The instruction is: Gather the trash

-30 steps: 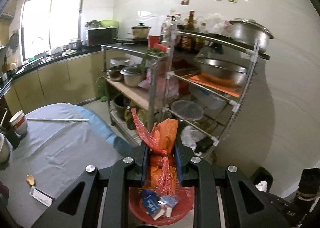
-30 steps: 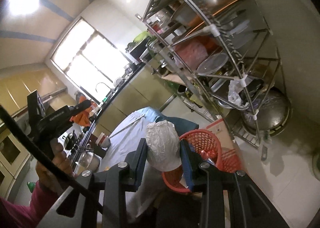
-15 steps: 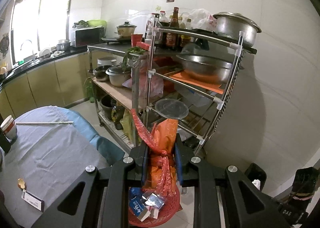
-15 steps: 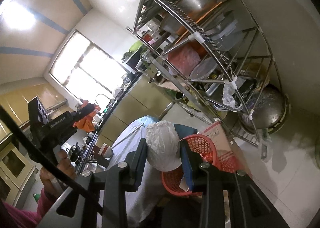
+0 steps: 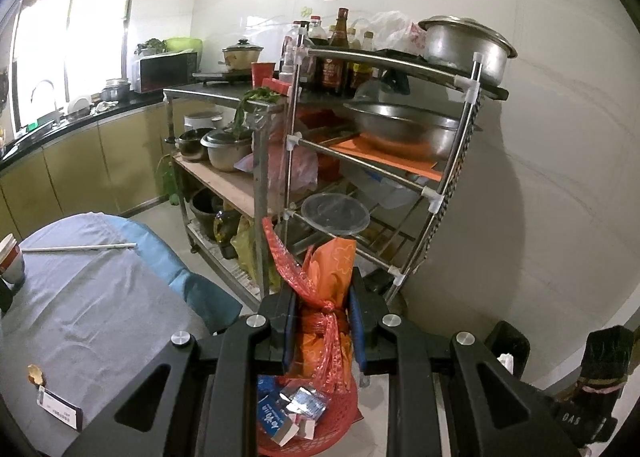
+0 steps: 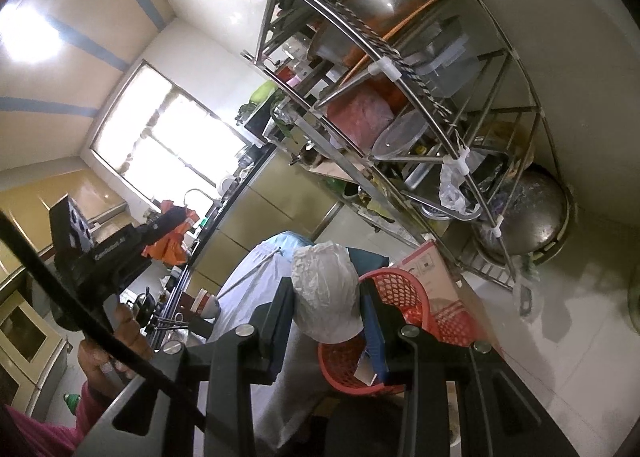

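My left gripper (image 5: 320, 293) is shut on a knotted orange and red plastic bag (image 5: 328, 281) and holds it over a red mesh trash basket (image 5: 340, 433) with small cartons inside. My right gripper (image 6: 328, 293) is shut on a crumpled white plastic bag (image 6: 326, 293) and holds it just left of the same red basket (image 6: 400, 289), above its rim. The left gripper with its orange bag (image 6: 168, 241) also shows at the left of the right wrist view, in a hand.
A steel rack (image 5: 400, 185) with pots, bowls and bottles stands against the white wall behind the basket. A table with a grey-blue cloth (image 5: 88, 297) is to the left, bearing a cup, a stick and a small card. A cardboard box (image 6: 428, 269) sits beside the basket.
The left view has shifted so the rack sits closer and more central. The right view has tilted further up toward the rack. Both bags stay gripped.
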